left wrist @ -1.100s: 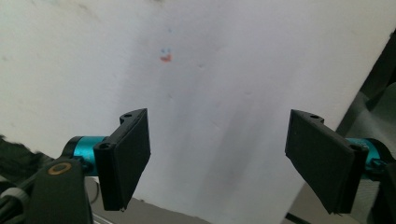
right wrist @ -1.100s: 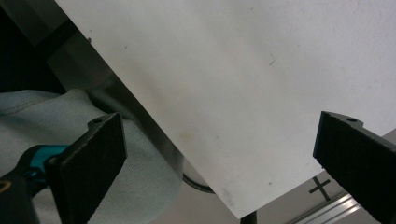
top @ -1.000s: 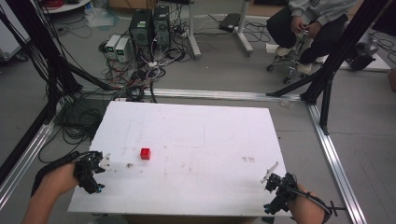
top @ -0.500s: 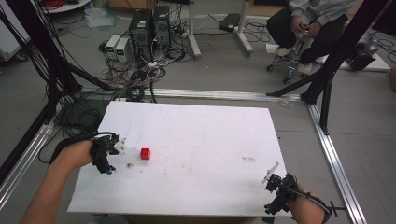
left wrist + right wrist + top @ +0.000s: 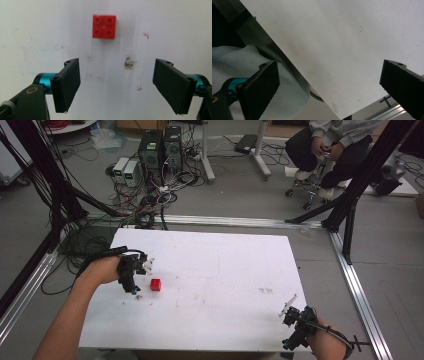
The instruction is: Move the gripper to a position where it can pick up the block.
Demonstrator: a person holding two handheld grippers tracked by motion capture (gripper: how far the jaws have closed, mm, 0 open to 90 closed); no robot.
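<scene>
I am in a lab. My white table [image 5: 210,270] stands inside a frame of metal rails [image 5: 357,285] on a grey floor. Behind it sit computer boxes [image 5: 160,147] with lots of tangled cables [image 5: 150,205]. A person sits on a rolling chair [image 5: 312,187].

High view overlooks white table [image 5: 215,270], both tool views close above its surface

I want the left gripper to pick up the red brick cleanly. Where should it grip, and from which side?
Judging by its pose, grip the red brick on two opposite flat side walls, coming straight down from above. It lies studs-up on the white table, so the sides are free. The left gripper is open, jaws wider than the brick, which sits just ahead of them.
</scene>
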